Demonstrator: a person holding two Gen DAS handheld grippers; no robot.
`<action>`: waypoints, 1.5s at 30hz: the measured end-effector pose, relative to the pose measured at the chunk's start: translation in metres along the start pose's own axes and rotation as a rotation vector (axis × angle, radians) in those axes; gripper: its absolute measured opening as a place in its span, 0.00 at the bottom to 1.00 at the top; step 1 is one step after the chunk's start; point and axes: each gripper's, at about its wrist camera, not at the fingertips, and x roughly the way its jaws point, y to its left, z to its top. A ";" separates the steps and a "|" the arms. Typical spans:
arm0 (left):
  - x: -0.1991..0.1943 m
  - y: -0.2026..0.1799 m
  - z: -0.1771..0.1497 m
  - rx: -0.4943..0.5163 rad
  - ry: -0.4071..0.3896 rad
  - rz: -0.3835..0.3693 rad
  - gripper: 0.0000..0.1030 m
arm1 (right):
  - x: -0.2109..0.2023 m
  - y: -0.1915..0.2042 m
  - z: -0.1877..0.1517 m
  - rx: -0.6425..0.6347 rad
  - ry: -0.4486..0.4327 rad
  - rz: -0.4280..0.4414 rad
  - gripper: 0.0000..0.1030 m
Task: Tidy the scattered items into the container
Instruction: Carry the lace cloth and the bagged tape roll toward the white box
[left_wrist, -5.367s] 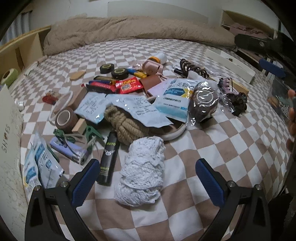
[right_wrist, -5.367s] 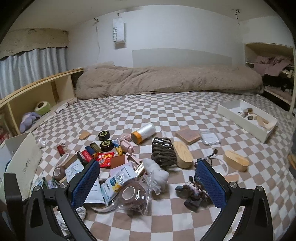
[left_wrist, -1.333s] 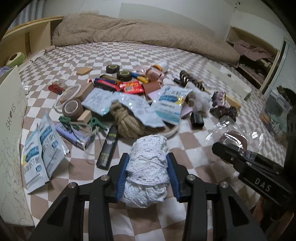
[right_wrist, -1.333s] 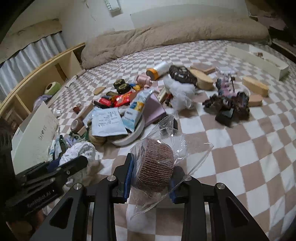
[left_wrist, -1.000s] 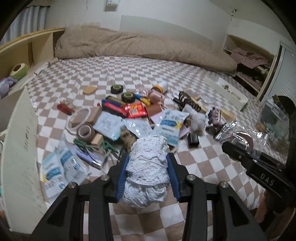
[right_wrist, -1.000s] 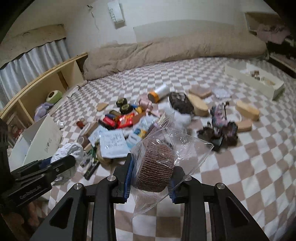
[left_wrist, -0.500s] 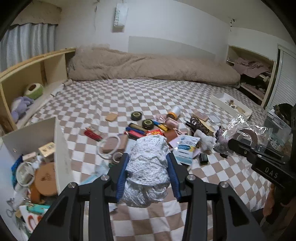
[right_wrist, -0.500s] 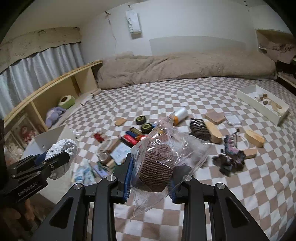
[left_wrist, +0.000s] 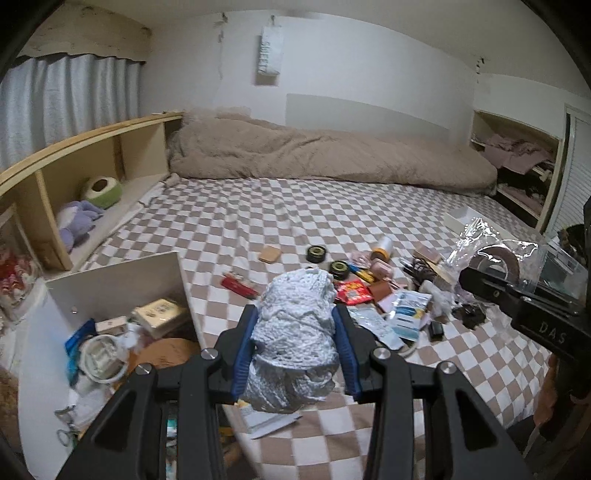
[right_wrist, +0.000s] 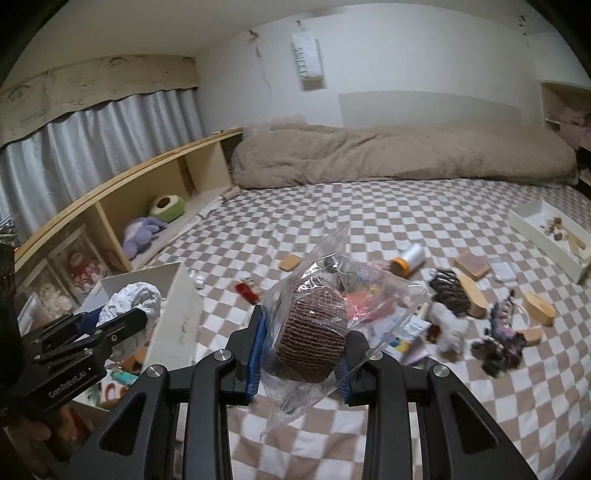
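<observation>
Left wrist view
- Left gripper (left_wrist: 295, 343): clamped on the white string bundle (left_wrist: 295, 332); both blue pads press its sides.
- White string bundle: upright between the pads, its top rising above the fingertips, its lower end bulging below them; lifted clear of the checkered bedspread (left_wrist: 258, 221).
- Container (left_wrist: 110, 288): a white open box to the lower left of the gripper, at the edge of the bed; its near wall stands just left of the bundle. Inside lie a beige plug-like block, a white ring, a brown round piece and other small things, too jumbled to name.
- Scattered items (left_wrist: 369, 284): on the bedspread beyond and to the right of the bundle, among them two black tape rolls, red packets and white-blue sachets.
- Right gripper (left_wrist: 491, 280): seen from the side at the right edge, carrying the bagged brown roll (left_wrist: 495, 258) in clear plastic, above the scattered items.

Right wrist view
- Right gripper (right_wrist: 301, 339): closed on the bagged brown roll (right_wrist: 312, 332) through its clear bag; the roll fills the gap between the pads.
- Bagged brown roll: held off the bed; the loose bag sticks up above the roll and hangs below the fingers.
- Container (right_wrist: 173, 314): to the left of the gripper, lower in the frame, its tall white wall nearest.
- Left gripper (right_wrist: 122, 310): at the left edge, holding the white string bundle (right_wrist: 133, 299) over the container's opening.
- Scattered items (right_wrist: 454, 295): on the bedspread (right_wrist: 406, 206) to the right.
- White tray (right_wrist: 532, 229): far right, well apart from both grippers.
</observation>
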 end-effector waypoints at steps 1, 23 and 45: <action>-0.002 0.006 0.000 -0.005 -0.003 0.007 0.40 | 0.002 0.006 0.002 -0.003 0.001 0.009 0.32; -0.037 0.120 -0.025 -0.139 -0.006 0.162 0.40 | 0.044 0.115 0.001 -0.135 0.073 0.167 0.32; -0.060 0.184 -0.029 -0.191 -0.013 0.240 0.40 | 0.063 0.192 0.009 -0.244 0.108 0.317 0.32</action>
